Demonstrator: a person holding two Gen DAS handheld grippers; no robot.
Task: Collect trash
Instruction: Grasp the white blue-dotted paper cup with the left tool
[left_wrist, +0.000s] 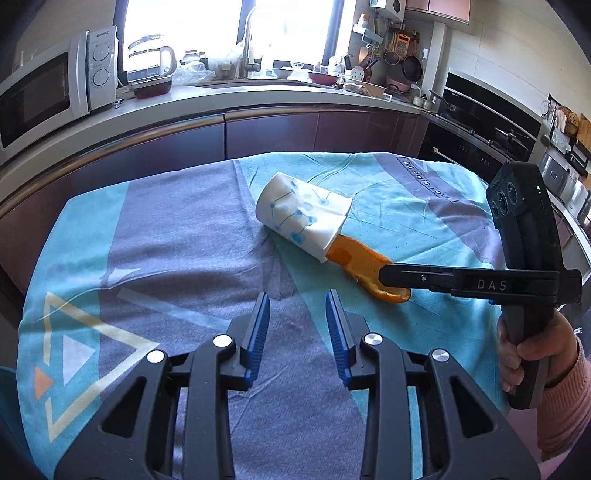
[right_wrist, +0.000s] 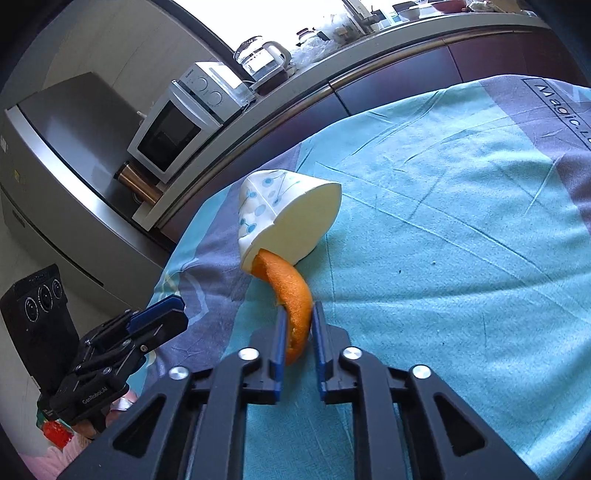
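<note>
Across the surface (left_wrist: 177, 236) lies a wrinkled teal and grey cloth, and I work over its middle, toward the far edge. Largest of the trash is the paper cup (left_wrist: 301, 216), tipped on its side with its mouth squashed flat; I judge it very light and easily crushed further, so any push will send it skidding on the cloth. Out of that mouth comes the orange peel (right_wrist: 291, 295), a curved strip with its far end tucked inside the cup and its near end toward the right edge. My right tongs (right_wrist: 298, 332) are narrow, their blue pads (right_wrist: 280, 343) closing on the peel's near end. The peel looks limp, a little slick and liable to tear, so I would hold it across its thick outer end. My left tongs (left_wrist: 297, 325) hover near the near edge, fairly wide and holding nothing, well apart from the cup. Nothing else lies between them and the trash. Beyond the far edge, a microwave (left_wrist: 44, 88) and kettle (left_wrist: 149, 61) stand on the kitchen counter, clear of my work.
</note>
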